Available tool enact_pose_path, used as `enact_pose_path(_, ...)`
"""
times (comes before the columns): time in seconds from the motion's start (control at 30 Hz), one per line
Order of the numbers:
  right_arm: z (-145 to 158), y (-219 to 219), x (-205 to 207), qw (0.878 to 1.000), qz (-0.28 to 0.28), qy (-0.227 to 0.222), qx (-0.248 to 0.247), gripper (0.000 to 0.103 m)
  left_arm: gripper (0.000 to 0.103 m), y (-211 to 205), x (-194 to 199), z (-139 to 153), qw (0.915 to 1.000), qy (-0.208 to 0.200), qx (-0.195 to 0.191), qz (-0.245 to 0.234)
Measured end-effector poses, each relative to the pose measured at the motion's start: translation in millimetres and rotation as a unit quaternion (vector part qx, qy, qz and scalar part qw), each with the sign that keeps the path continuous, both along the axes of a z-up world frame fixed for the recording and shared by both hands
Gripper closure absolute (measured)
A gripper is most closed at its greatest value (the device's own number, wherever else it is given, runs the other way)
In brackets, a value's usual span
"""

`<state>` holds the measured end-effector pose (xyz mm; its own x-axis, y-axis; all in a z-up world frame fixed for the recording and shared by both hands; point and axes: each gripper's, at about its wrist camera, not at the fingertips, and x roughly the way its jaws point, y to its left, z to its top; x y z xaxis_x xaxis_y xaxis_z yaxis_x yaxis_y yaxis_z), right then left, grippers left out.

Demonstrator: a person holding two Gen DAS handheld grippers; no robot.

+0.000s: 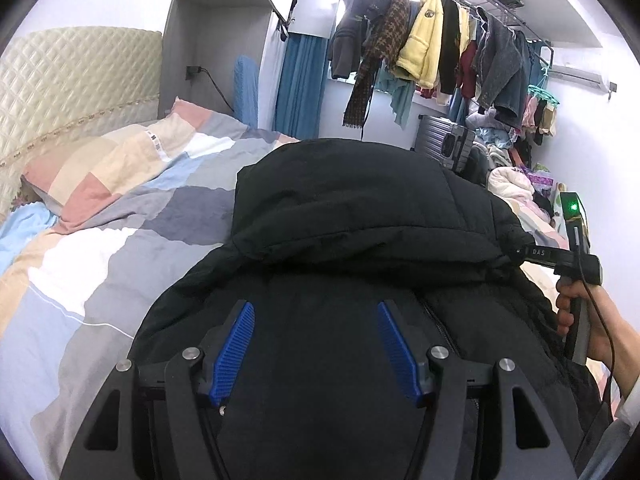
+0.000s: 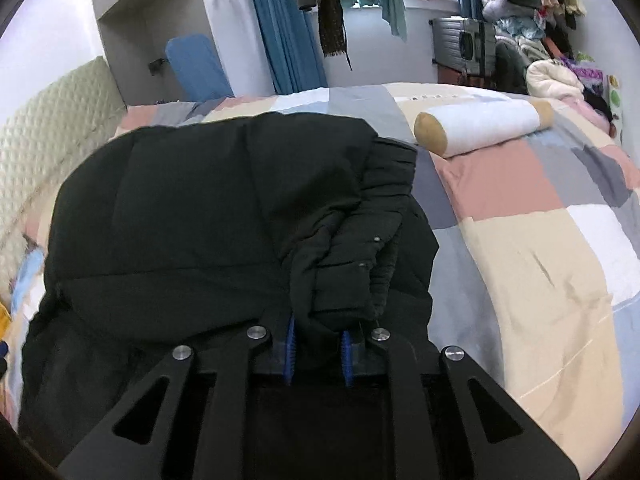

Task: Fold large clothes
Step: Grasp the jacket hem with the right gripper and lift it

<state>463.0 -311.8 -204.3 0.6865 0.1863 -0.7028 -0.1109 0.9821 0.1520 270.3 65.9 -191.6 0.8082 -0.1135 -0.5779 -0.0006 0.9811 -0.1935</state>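
A large black padded hooded jacket (image 1: 360, 216) lies on the bed, hood toward the far side. My left gripper (image 1: 316, 312) is open, its blue pads spread wide just above the jacket's body, holding nothing. In the right wrist view the jacket (image 2: 180, 208) fills the left and centre. My right gripper (image 2: 319, 344) is shut on a bunched black sleeve (image 2: 352, 248) of the jacket, near its right edge. The right gripper also shows in the left wrist view (image 1: 560, 260), held by a hand at the jacket's right side.
The bed has a patchwork pastel quilt (image 2: 540, 248) with a pillow (image 1: 100, 168) by the quilted headboard (image 1: 60, 80). A white bolster (image 2: 480, 126) lies beyond the jacket. A rack of hanging clothes (image 1: 432, 48), a grey suitcase (image 1: 444, 140) and a clothes pile (image 1: 516, 160) stand beyond.
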Motion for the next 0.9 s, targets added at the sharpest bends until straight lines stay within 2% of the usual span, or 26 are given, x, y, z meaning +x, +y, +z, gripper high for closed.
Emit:
enact_pose_path(0.17, 13, -9, -15, 1.000, -0.003, 0.002, 0.011, 0.073, 0.040, 3, 1, 1, 1.0000, -0.001, -0.007, -0.001)
enact_pose_path(0.33, 30, -18, -47, 1.000, 0.000, 0.000, 0.022, 0.070, 0.040, 6, 1, 0, 0.9996, 0.006, -0.027, -0.010)
enact_pose_path(0.5, 52, -36, -88, 0.997, 0.015, -0.002, 0.076, 0.069, 0.040, 14, -7, 5, 0.9984, 0.009, -0.054, -0.013)
enact_pose_path(0.7, 59, -70, -128, 0.994, 0.049, 0.059, 0.078, 0.066, 0.040, 23, -22, 18, 0.9965, 0.012, -0.080, -0.022)
enact_pose_path(0.77, 54, -91, -141, 0.992, 0.041, 0.090, 0.075, 0.063, 0.040, 25, -27, 23, 0.9952, 0.018, -0.089, -0.036)
enact_pose_path(0.83, 44, -109, -152, 0.988, 0.039, 0.122, 0.087, 0.056, 0.040, 28, -32, 26, 0.9951, 0.028, -0.085, -0.042)
enact_pose_path(0.9, 30, -126, -162, 0.981, 0.045, 0.157, 0.107, 0.053, 0.040, 37, -37, 26, 0.9962, 0.045, -0.071, -0.022)
